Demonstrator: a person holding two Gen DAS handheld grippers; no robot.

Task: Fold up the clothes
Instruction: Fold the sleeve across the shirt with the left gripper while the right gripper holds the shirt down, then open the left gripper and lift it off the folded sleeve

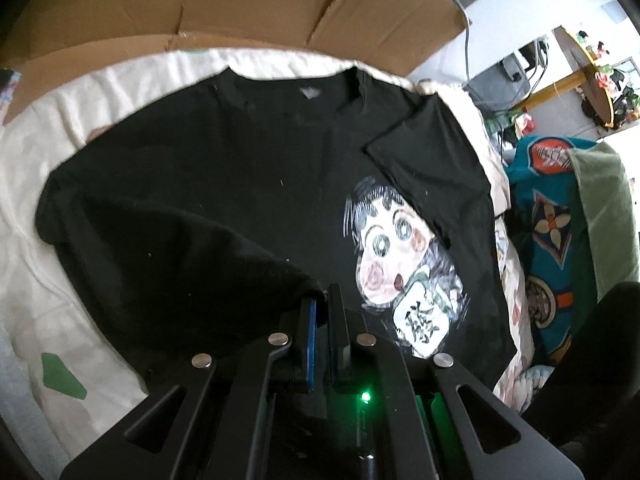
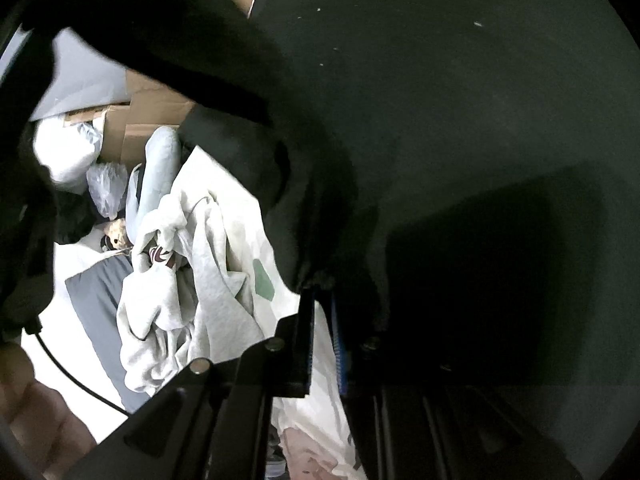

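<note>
A black T-shirt (image 1: 224, 168) with a cartoon face print (image 1: 404, 256) lies spread on a white bed cover (image 1: 60, 152). Its right sleeve (image 1: 424, 160) is folded inward over the chest. My left gripper (image 1: 323, 300) is shut on a lifted black edge of the shirt, pulled over the left half of the body. In the right wrist view the same black cloth (image 2: 440, 120) fills most of the picture, and my right gripper (image 2: 322, 286) is shut on its edge, which bunches at the fingertips.
Flattened cardboard (image 1: 248, 4) stands behind the bed. A teal patterned cloth (image 1: 548, 248) and a green towel (image 1: 604, 208) lie to the right. In the right wrist view a crumpled grey sweatshirt (image 2: 188, 264) and plastic bags (image 2: 104, 188) sit to the left, and a hand (image 2: 36, 420) shows at the lower left.
</note>
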